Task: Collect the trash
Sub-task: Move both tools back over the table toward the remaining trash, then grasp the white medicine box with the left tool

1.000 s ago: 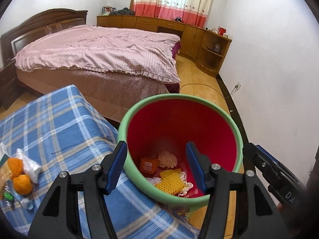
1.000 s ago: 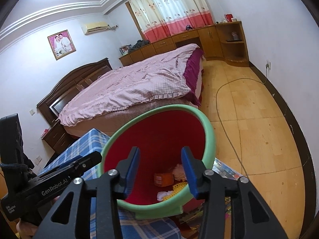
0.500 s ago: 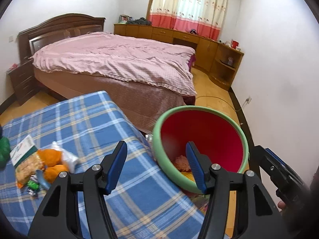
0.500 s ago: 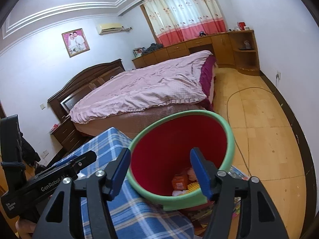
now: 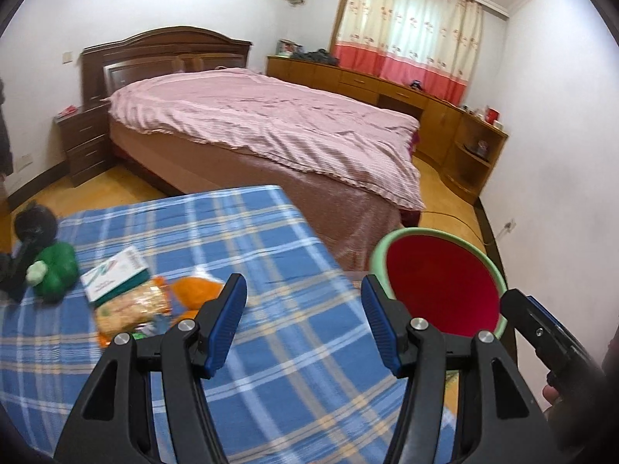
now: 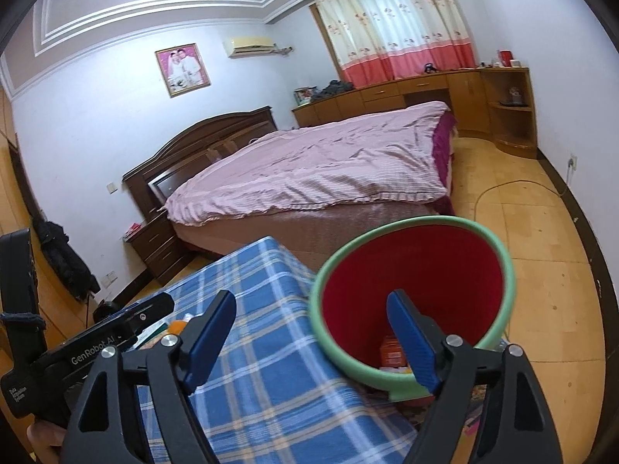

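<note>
Left wrist view has swung from the bin (image 5: 441, 290), now at four o'clock, toward litter (image 5: 131, 301) at nine o'clock on the bench (image 5: 271, 232). Left gripper (image 5: 303, 321) released, empty; right gripper's (image 6: 309, 340) jaws opening, empty: next pickup likely.

Black gripper (image 5: 303, 323) frames, blue pads, silver screws, seemingly white lettering.

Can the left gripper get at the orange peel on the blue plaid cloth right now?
Probably yes: the left gripper is open and empty, and the orange peel lies uncovered just beyond its left finger, with only bare plaid cloth between.
</note>
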`<action>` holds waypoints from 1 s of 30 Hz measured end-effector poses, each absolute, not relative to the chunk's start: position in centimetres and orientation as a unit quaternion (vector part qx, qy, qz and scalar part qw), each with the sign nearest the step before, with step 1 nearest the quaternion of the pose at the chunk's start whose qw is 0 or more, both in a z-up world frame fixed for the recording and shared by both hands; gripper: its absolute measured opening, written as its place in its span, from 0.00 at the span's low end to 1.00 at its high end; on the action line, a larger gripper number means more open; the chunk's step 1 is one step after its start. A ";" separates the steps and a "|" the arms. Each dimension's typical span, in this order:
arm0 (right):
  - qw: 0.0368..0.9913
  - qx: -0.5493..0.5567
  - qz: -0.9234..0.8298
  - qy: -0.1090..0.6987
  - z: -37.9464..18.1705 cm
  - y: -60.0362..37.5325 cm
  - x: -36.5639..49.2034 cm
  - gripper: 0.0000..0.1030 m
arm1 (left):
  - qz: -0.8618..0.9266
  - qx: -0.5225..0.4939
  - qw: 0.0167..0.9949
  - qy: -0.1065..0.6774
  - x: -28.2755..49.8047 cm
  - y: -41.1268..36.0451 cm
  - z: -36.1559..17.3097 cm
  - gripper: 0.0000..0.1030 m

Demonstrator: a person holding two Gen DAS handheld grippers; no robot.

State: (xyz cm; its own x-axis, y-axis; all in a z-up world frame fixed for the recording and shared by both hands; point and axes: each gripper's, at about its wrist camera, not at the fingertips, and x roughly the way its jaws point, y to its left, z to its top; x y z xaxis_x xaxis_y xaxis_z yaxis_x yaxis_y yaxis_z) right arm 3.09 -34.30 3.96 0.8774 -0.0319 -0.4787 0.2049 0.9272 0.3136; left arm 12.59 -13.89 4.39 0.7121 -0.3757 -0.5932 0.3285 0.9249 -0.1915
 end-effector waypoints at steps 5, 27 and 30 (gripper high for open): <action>0.952 0.171 -0.039 0.249 4.1 -31.8 4.6 0.82 | -0.153 -0.047 0.931 0.329 13.5 -10.2 4.0 0.60; 0.936 0.130 0.019 0.328 0.5 -23.8 13.8 0.87 | -0.059 -0.014 0.909 0.412 23.7 1.1 -2.8 0.60; 0.932 0.128 0.024 0.337 0.0 -23.1 14.7 0.87 | -0.065 0.002 0.901 0.430 24.7 1.2 -3.7 0.60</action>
State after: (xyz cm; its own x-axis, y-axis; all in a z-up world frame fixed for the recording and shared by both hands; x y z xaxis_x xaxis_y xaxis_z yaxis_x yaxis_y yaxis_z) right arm 14.66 -23.07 0.01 0.7711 0.1310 -0.6230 0.0414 0.9662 0.2545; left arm 24.74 1.21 -3.69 0.6226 -0.1143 -0.7742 0.1185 0.9916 -0.0511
